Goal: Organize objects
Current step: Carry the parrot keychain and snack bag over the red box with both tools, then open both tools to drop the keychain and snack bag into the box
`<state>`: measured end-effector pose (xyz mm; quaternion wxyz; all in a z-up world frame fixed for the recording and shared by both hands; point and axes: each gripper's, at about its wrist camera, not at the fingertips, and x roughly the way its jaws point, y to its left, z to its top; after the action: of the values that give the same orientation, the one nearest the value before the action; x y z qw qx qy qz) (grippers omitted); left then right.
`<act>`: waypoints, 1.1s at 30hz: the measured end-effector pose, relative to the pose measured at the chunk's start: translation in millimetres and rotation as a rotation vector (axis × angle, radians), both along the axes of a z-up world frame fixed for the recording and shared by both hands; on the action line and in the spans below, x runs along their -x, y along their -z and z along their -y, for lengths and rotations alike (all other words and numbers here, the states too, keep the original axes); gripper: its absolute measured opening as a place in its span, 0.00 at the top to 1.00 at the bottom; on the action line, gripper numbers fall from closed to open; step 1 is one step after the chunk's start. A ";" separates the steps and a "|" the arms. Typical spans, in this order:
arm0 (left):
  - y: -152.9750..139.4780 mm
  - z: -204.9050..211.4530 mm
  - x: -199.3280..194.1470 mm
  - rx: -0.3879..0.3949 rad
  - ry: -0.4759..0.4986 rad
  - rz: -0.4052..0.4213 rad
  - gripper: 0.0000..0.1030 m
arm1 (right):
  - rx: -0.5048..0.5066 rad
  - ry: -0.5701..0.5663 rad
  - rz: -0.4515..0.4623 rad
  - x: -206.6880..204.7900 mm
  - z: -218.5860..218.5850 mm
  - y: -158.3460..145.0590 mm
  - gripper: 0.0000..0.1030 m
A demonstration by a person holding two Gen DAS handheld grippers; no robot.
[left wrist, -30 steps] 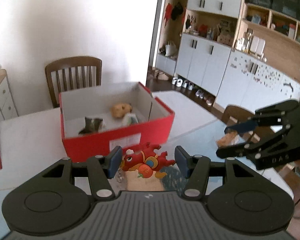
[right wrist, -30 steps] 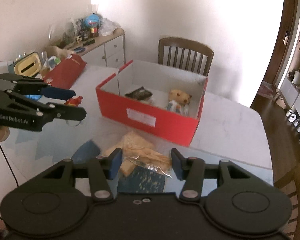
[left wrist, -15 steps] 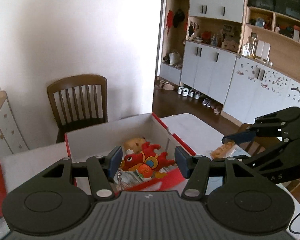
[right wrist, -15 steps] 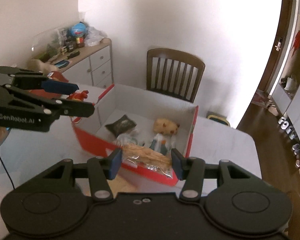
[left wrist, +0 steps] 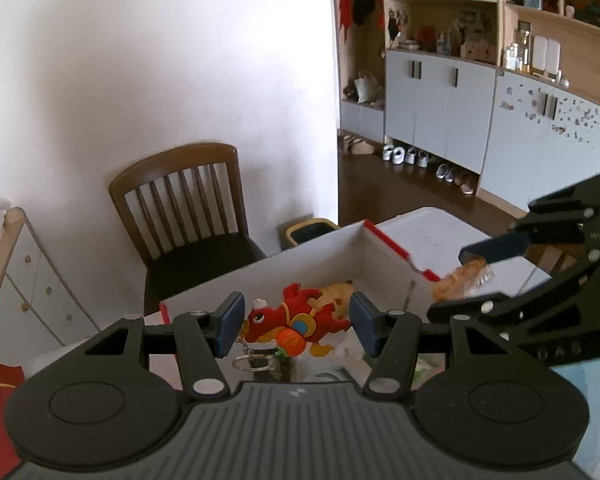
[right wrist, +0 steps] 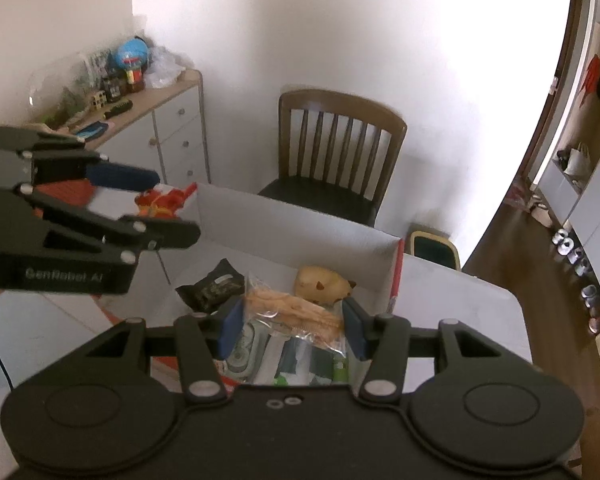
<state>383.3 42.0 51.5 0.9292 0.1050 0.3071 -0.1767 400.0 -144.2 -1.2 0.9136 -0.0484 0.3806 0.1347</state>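
Right claw (right wrist: 292, 330) grips snack bag (right wrist: 294, 312) over red box (right wrist: 396, 276).

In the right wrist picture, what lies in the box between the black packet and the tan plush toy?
The clear snack bag, clamped in the right gripper, hangs between the black packet and the tan plush toy, above the box floor.

Brown slatted wooden chair (right wrist: 340, 152) at 12 o'clock, against white wall. Light wooden-topped drawer cabinet (right wrist: 168, 120) at 10 o'clock, cluttered; blue globe (right wrist: 130, 54) on top. Shoes (left wrist: 416, 160) along grey cupboards.
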 end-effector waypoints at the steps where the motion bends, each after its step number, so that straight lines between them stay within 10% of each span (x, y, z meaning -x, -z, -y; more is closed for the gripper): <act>1: 1.8 -1.8 -6.4 0.000 -0.007 -0.004 0.45 | -0.003 0.007 -0.011 -5.0 -2.1 4.3 0.50; 33: 111.2 0.2 -97.4 -0.073 -0.027 -0.243 0.45 | 0.028 0.077 -0.238 -61.2 -42.6 100.4 0.46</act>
<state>480.8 41.8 -59.7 0.8831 0.1124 0.4250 -0.1641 461.2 -101.6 -101.6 0.8658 -0.0301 0.4896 0.0988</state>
